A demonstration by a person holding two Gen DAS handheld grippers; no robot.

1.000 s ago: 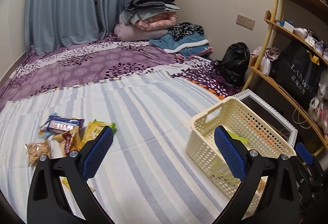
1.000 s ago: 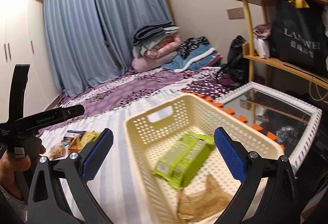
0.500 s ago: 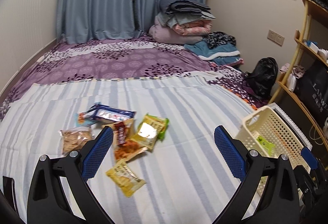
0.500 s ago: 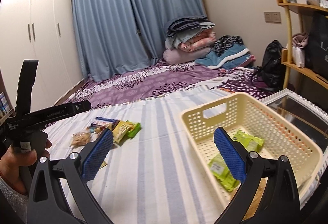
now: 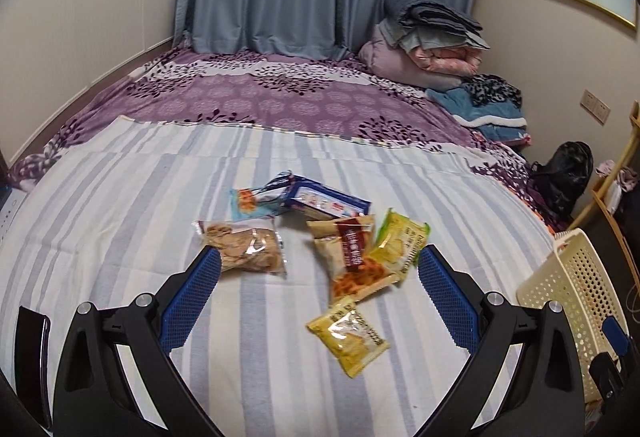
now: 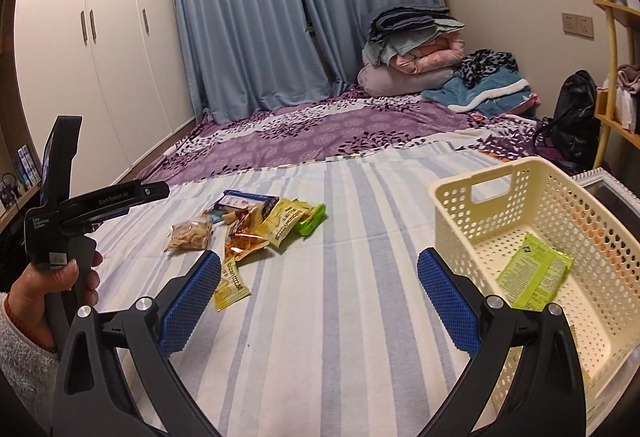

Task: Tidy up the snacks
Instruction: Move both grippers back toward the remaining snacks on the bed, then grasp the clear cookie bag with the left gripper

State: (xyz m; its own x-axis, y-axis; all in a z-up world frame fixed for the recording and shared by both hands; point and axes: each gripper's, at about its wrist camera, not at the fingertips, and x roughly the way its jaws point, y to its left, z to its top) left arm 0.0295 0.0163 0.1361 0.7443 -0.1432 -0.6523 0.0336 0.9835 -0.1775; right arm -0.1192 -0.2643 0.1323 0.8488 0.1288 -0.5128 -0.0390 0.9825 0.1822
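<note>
Several snack packets lie in a loose pile on the striped sheet: a clear bag of brown biscuits (image 5: 246,247), a blue packet (image 5: 326,202), an orange packet (image 5: 352,261), a green-yellow packet (image 5: 400,245) and a small yellow packet (image 5: 347,335). My left gripper (image 5: 319,273) is open and empty, just short of the pile. The pile also shows in the right wrist view (image 6: 248,225). The cream basket (image 6: 472,213) holds a green packet (image 6: 534,277). My right gripper (image 6: 319,275) is open and empty, between the pile and the basket.
The basket (image 5: 576,285) stands at the bed's right edge. Folded quilts (image 5: 424,49) and a black bag (image 5: 564,177) lie at the far right. A wooden shelf (image 6: 612,57) stands right of the bed, a white wardrobe (image 6: 92,57) on the left.
Both grippers swung left, away from the basket. The left one now faces the snack pile and is closer to it. Both stay open.
</note>
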